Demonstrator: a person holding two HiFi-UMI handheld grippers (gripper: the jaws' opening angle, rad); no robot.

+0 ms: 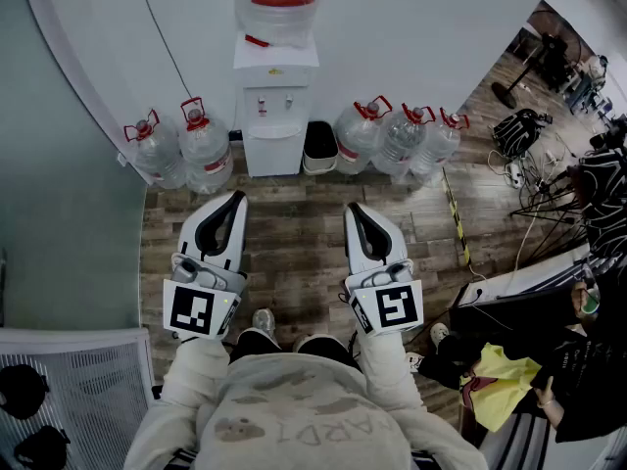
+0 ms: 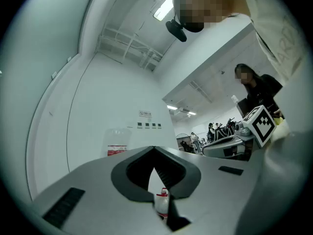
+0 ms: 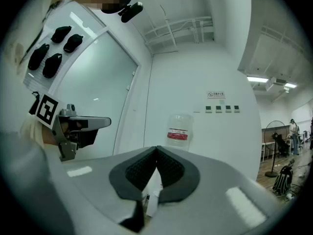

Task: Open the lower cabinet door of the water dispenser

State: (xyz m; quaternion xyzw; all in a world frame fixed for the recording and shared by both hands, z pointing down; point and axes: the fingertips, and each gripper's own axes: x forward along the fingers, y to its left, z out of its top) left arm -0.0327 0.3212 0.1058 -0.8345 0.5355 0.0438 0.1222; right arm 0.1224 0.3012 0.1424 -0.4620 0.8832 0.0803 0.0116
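The white water dispenser (image 1: pixel 273 106) stands against the far wall with a bottle on top. Its lower cabinet door (image 1: pixel 272 153) is closed. My left gripper (image 1: pixel 238 197) and right gripper (image 1: pixel 350 208) hover side by side above the wooden floor, a short way in front of the dispenser and touching nothing. Both are shut and empty. In the left gripper view the jaws meet at the tip (image 2: pixel 154 150), and a red-capped bottle (image 2: pixel 162 202) shows through the gap below. In the right gripper view the shut tips (image 3: pixel 157 148) point at the dispenser's top bottle (image 3: pixel 178 131).
Large water bottles stand on the floor left (image 1: pixel 182 150) and right (image 1: pixel 397 140) of the dispenser, with a black bin (image 1: pixel 319 145) beside it. Cables and equipment (image 1: pixel 549 169) crowd the right side. A person (image 1: pixel 578 360) sits at lower right. A white mesh panel (image 1: pixel 69 390) is at lower left.
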